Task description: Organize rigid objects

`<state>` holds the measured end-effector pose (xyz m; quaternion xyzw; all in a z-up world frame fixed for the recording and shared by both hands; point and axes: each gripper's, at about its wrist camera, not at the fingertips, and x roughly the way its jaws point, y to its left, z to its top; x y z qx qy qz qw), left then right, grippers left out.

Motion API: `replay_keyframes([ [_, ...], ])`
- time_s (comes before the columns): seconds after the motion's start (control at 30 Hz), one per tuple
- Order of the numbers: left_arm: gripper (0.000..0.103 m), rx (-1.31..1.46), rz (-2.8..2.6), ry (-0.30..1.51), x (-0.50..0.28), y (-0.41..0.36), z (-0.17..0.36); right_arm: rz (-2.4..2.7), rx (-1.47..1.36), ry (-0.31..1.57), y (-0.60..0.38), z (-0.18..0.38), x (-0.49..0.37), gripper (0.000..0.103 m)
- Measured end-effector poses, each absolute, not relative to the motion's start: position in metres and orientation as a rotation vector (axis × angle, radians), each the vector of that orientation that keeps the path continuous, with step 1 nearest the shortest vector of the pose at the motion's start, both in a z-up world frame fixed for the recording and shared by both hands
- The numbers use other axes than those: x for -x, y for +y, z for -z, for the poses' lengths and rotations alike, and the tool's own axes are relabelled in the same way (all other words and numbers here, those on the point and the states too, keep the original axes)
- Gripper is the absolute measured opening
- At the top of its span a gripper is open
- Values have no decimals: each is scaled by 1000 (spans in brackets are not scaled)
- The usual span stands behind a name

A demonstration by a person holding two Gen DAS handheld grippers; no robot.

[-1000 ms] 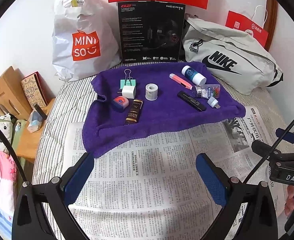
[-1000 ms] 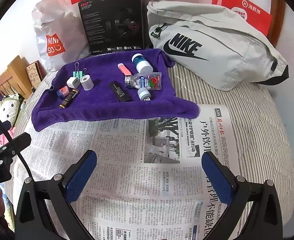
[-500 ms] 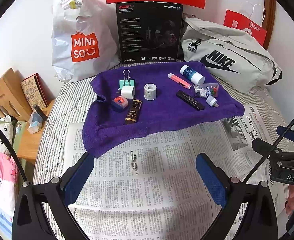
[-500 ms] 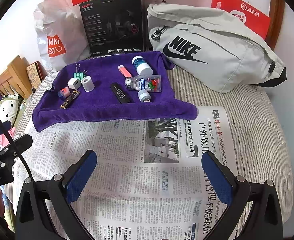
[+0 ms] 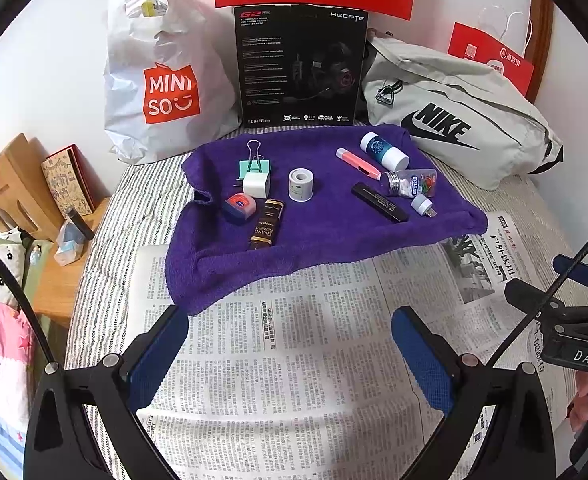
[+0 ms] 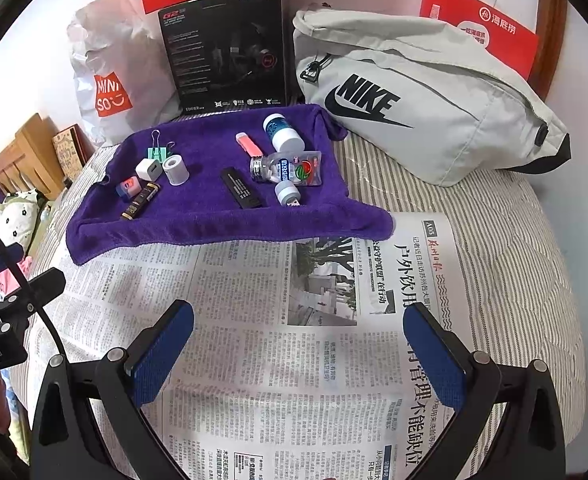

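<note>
On the purple towel (image 5: 334,236) at the far side, a green binder clip (image 5: 255,164), white charger cube (image 5: 256,185), tape roll (image 5: 301,185), black stick (image 5: 380,202) and capped bottle (image 5: 384,149) are lying apart. The left gripper (image 5: 289,344) is hovering over the near newspaper (image 5: 294,360), jaws spread wide, holding nothing. The right gripper (image 6: 298,344) is hanging likewise, jaws apart.

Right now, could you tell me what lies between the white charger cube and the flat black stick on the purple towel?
A white tape roll, standing alone on the purple towel; the left wrist view shows it best.
</note>
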<state>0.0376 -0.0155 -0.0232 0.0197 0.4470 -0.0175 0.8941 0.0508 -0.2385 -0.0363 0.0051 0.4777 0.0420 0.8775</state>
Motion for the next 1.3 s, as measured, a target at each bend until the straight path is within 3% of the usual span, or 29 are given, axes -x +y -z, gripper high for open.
replay_keyframes([
  [1.3,103,-47,36,926,-38,-8,22,-97,-1,990,-234,34,-47,103],
])
